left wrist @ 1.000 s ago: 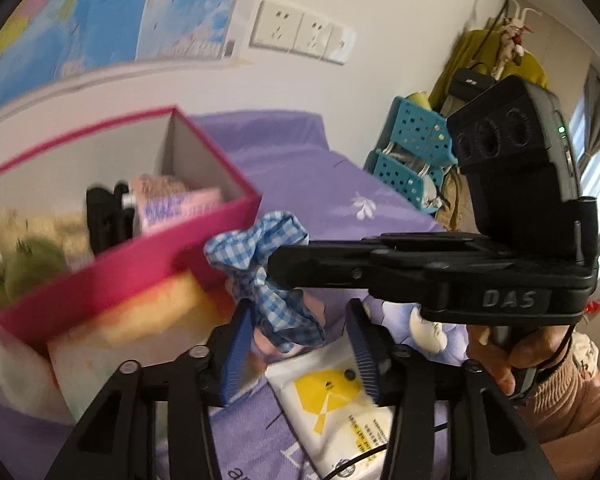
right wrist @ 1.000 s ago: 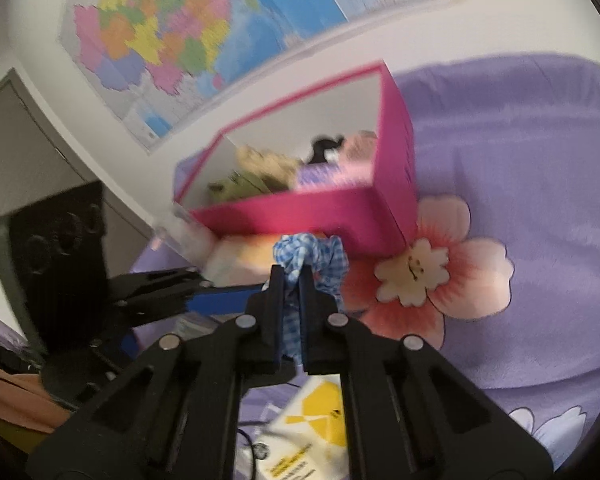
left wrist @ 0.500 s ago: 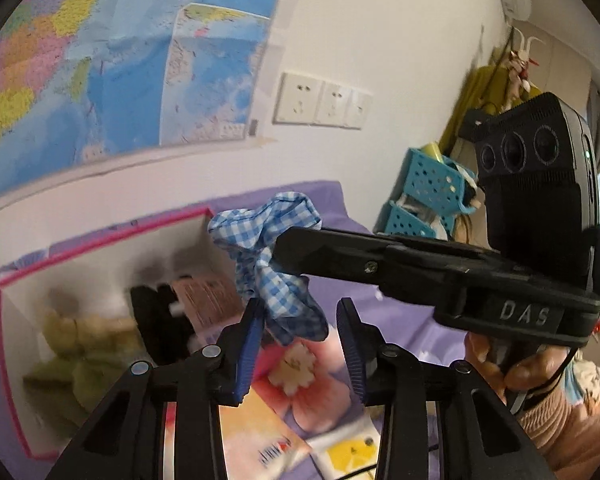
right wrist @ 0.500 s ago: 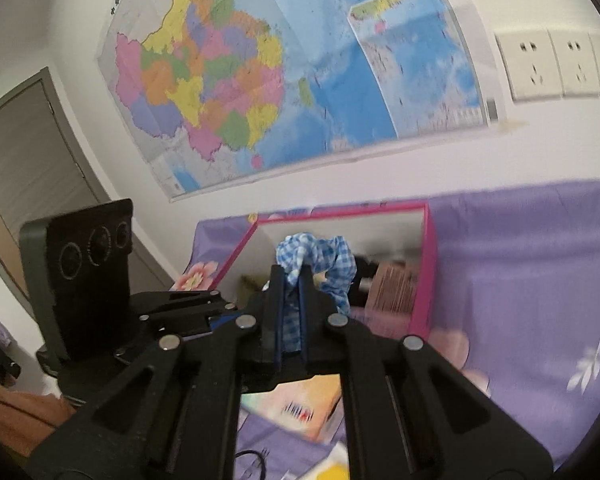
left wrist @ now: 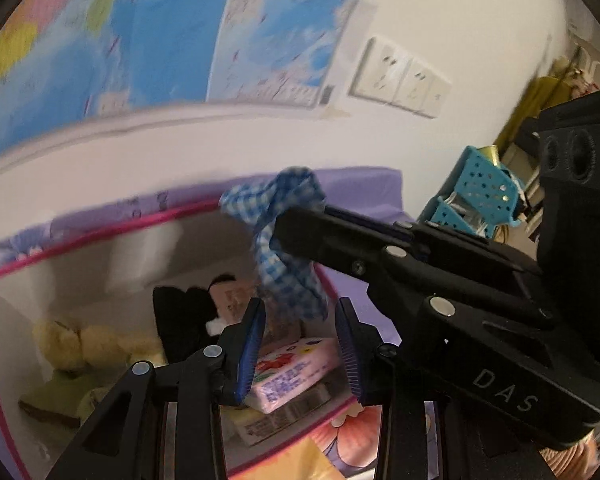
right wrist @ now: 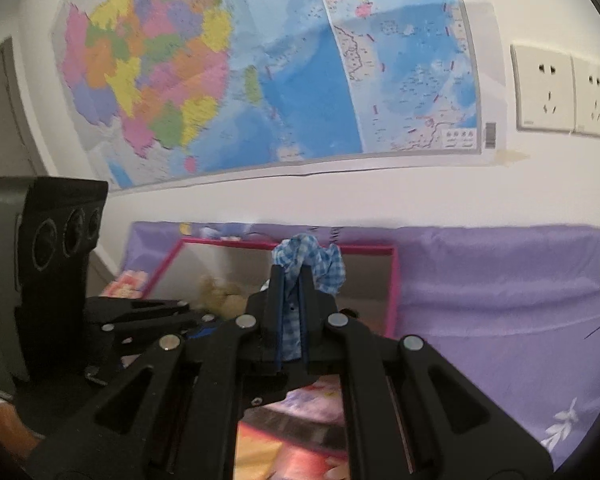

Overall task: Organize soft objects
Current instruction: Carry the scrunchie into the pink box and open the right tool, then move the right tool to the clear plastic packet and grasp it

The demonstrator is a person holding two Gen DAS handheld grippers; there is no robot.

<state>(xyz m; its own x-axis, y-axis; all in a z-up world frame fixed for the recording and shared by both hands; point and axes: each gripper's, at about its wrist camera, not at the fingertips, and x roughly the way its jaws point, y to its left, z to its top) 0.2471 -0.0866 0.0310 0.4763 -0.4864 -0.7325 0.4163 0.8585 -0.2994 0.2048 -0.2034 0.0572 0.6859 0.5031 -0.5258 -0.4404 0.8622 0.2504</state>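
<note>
Nearest in the left wrist view, the left gripper (left wrist: 300, 344) has its blue pads (left wrist: 250, 350) drawn in narrow, yet a gap remains and the cloth's lower end hangs in it, perhaps brushing the left pad; I see no firm press, and its jaws have just been closing. Across the right half of that frame lies the right gripper (left wrist: 278, 226), pinched tight on the blue checked scrunchie (left wrist: 288, 276). In the right wrist view, the same right gripper (right wrist: 291, 276) clamps the scrunchie (right wrist: 327, 266) at the centre, with the fabric bunching above its tips.

Behind and below the scrunchie stands the pink storage box (left wrist: 100, 240), open at the top. Inside are a yellow-green plush toy (left wrist: 80, 344), a black soft item (left wrist: 184, 320) and a pink tissue pack (left wrist: 296, 368). Farther back are the purple bedsheet (right wrist: 499, 288) and, in the upper part, the wall map (right wrist: 260, 60).

I judge that the step in hand is carrying the scrunchie over the box. The next move calls for lowering it above a free spot, then releasing it.
</note>
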